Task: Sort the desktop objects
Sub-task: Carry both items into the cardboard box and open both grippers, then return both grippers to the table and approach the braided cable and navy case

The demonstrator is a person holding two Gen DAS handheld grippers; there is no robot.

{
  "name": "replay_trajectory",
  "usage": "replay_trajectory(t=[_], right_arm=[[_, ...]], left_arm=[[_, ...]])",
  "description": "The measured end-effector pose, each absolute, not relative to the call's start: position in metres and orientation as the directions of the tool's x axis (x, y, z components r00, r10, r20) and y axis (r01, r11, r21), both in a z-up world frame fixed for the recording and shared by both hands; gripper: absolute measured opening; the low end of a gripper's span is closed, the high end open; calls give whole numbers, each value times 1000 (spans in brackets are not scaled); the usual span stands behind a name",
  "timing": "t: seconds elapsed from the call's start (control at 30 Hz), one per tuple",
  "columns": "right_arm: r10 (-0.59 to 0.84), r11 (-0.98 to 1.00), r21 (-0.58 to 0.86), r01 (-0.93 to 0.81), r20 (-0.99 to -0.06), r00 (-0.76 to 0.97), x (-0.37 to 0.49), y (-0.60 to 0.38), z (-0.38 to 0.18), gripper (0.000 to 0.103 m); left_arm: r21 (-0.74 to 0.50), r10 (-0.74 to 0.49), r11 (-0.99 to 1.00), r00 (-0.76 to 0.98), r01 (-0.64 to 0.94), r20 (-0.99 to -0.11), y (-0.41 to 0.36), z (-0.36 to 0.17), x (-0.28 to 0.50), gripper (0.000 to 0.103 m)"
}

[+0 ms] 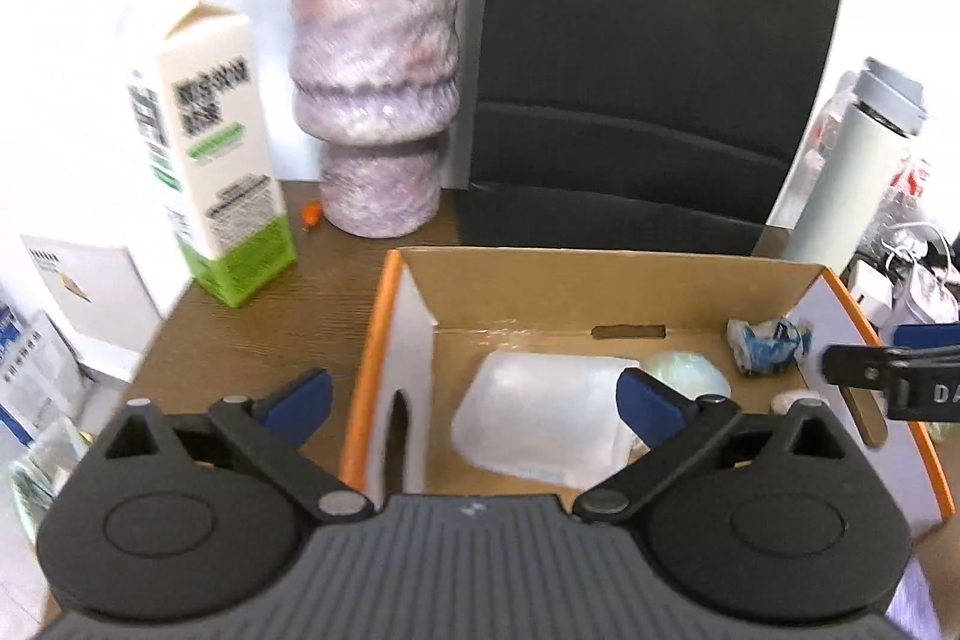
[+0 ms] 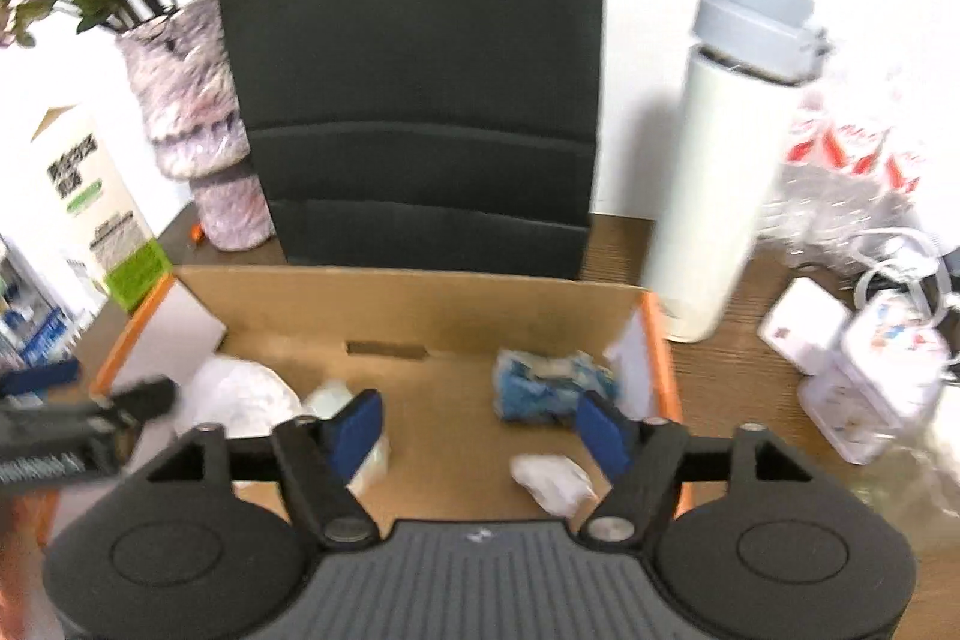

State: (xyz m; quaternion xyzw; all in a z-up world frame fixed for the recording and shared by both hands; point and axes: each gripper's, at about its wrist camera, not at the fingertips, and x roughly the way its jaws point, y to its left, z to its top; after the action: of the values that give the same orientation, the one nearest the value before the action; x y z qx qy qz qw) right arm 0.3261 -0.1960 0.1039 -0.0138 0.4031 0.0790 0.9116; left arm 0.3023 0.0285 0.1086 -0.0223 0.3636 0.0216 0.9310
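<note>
1. The cardboard box sits on the table in front of a black paper bag. It is light but stiff-walled, and is the bin rather than something to lift.
2. The milk carton stands upright on the table left of the box, beside the vase. If full it is probably heavy, with smooth waxed sides, so take it low across the flat faces.
3. The white flask stands just right of the box. It is rigid, slick and tall, so it tips easily; grip it mid-body.
4. The clear plastic pack lies inside the box. It looks soft and light, though blur hides what it is.
5. The blue crumpled wrapper and a white wad lie on the box floor (both feather-light and squashable, so pinch anywhere).
6. The left gripper hangs over the box's left end with its jaws spread fully, holding nothing.
7. The right gripper is over the box with its jaws wide apart and empty; the white wad lies below them, not touched.
</note>
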Motion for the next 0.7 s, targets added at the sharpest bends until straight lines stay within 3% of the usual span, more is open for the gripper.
replay_trajectory(t=[0.27,0.47,0.7], right_arm=[[170,981,57,-183,-699,694,239,-215,115,77],[226,968,56,-244,-613,757,149,-214,117,85],[211,971,20,-239,-545,811,58,-202,93,87]], left_arm=[[43,38,999,790,-15,-612,32,122,210,103],[-9,-33,999,816,35,-576,30,108,126,103],[-33,-45,999,818,32,-574,19,76,46,103]])
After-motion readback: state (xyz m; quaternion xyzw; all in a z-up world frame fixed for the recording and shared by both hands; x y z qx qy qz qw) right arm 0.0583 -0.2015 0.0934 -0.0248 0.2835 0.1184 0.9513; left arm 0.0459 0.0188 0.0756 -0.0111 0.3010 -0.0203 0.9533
